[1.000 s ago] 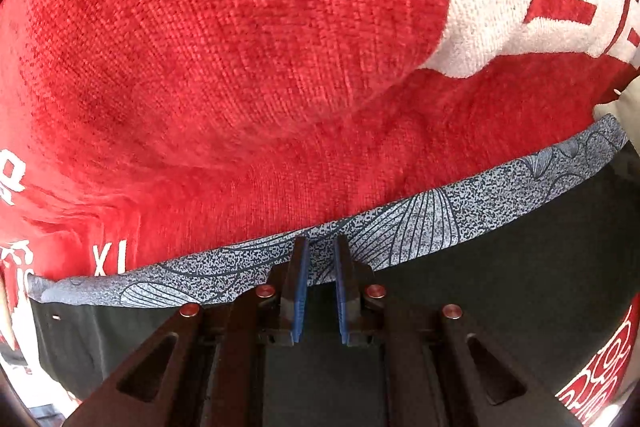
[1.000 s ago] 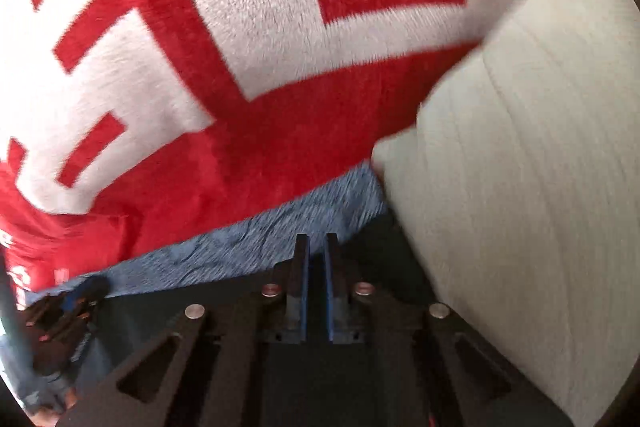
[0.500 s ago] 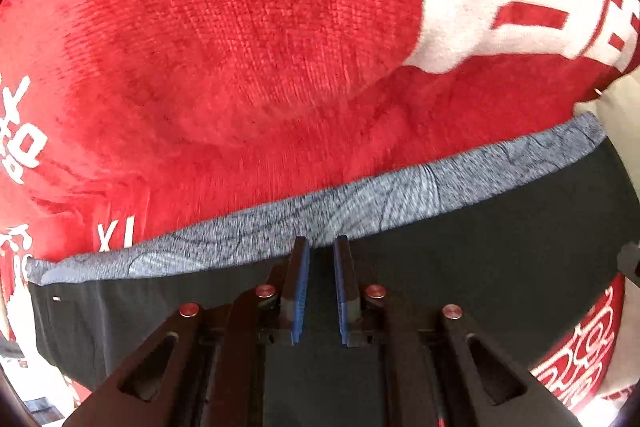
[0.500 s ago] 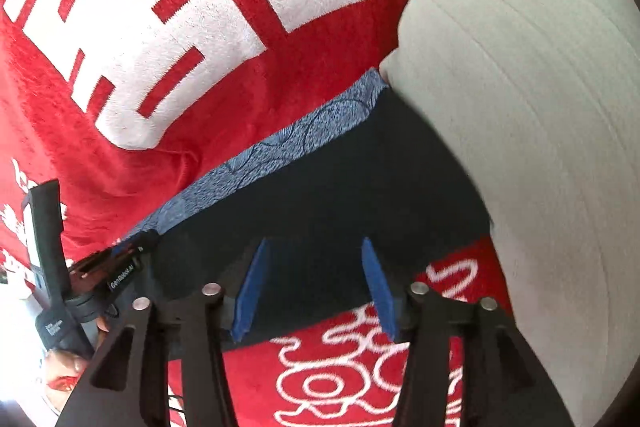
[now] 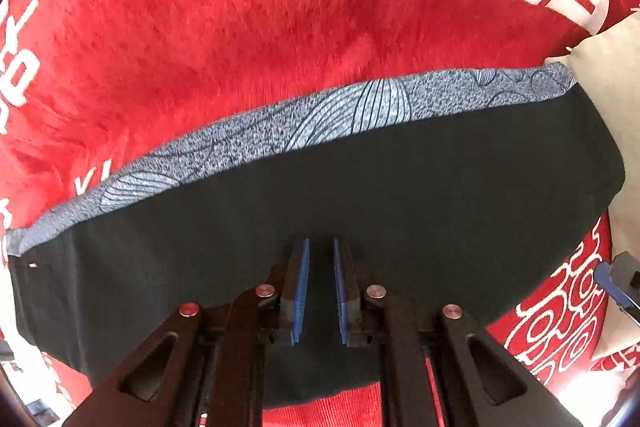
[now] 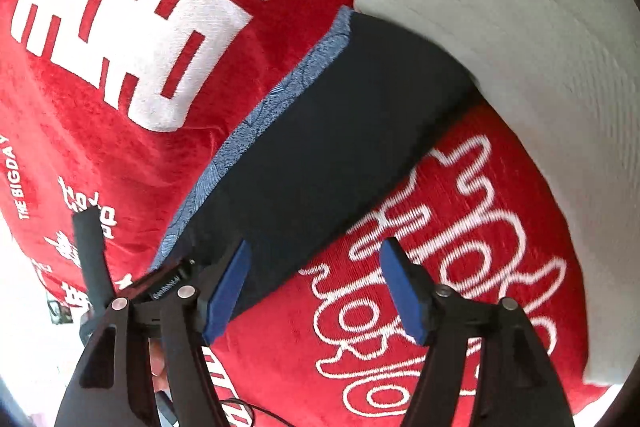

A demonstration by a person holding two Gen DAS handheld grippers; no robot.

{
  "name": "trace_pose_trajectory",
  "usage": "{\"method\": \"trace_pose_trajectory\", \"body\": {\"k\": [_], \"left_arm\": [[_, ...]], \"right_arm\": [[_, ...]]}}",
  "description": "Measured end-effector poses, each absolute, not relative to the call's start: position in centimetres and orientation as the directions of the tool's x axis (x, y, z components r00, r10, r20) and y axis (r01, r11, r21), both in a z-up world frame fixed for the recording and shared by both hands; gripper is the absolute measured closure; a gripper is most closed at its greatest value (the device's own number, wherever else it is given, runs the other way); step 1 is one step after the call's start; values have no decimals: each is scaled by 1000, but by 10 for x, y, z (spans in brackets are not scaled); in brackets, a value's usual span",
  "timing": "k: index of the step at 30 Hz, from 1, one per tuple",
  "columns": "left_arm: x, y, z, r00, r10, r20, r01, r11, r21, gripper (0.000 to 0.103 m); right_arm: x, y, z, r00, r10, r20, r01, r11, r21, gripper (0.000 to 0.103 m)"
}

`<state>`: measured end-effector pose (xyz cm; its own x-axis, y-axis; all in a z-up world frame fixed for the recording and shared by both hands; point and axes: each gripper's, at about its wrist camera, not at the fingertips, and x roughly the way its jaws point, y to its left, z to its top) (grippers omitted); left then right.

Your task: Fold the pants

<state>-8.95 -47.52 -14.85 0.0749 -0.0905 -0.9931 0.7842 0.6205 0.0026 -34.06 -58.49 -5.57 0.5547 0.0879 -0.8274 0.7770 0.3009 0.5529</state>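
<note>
- The pants [image 5: 360,195] lie as a flat dark bundle on the red blanket [image 5: 208,27], with the grey patterned waistband [image 5: 280,143] running along their far edge; one end of the pants touches the pale pillow [image 6: 500,27].
- A second ago my left tool [image 5: 319,267] sat right at the waistband. Now it has pulled back towards the near edge of the pants, so much more dark cloth shows between its tips and the band.
- The left tool's fingers [image 5: 301,287] stand nearly together with a slim gap, and I see no cloth caught in it.
- My right tool [image 6: 316,287] was pinched together a second ago. It has since spread wide and backed off past the near edge of the pants, out over the blanket, holding nothing.
- I read that as the fold having just been laid down and let go. The bundle looks even, so what remains is probably a smoothing pass or one more fold across.
</note>
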Motion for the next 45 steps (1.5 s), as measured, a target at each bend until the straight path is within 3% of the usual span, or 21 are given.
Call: {"method": "trace_pose_trajectory", "body": {"k": [5, 6, 7, 8, 9, 13, 16, 19, 31, 37, 45], "left_arm": [[-89, -478, -142, 57, -87, -995, 784, 621, -9, 89], [-87, -481, -138, 55, -96, -994, 783, 622, -16, 78], [-85, -484, -137, 56, -98, -994, 783, 622, -18, 60], [-81, -482, -138, 58, -99, -993, 781, 625, -17, 7], [-80, -483, -137, 63, -101, -993, 778, 628, -15, 2], [-80, -482, -141, 60, -80, -995, 779, 627, -4, 1], [-75, -478, -164, 1, 17, -1000, 759, 651, 12, 1], [-66, -470, -169, -48, -25, -999, 714, 698, -51, 1], [-74, -484, -164, -22, -5, -1000, 729, 684, -20, 0], [-74, -499, -122, 129, -86, -988, 737, 675, 38, 0], [-86, -511, -152, 136, -9, -991, 757, 646, 98, 0]], "right_arm": [[-344, -580, -61, 560, 80, -825, 783, 273, 559, 32], [-345, -580, -61, 560, 81, -825, 784, 270, 559, 32], [-344, -580, -63, 559, 81, -825, 785, 269, 558, 32], [-342, -580, -65, 558, 81, -826, 785, 268, 558, 32], [-341, -580, -66, 559, 83, -825, 784, 269, 559, 32], [-339, -580, -65, 558, 83, -826, 781, 284, 556, 32], [-339, -581, -64, 558, 77, -826, 780, 290, 554, 32], [-342, -581, -63, 565, 65, -823, 781, 282, 558, 32], [-361, -593, -84, 653, -53, -755, 751, 173, 637, 32], [-355, -599, -88, 675, -131, -726, 737, 158, 657, 32], [-330, -608, -92, 711, -207, -672, 702, 142, 698, 31]]}}
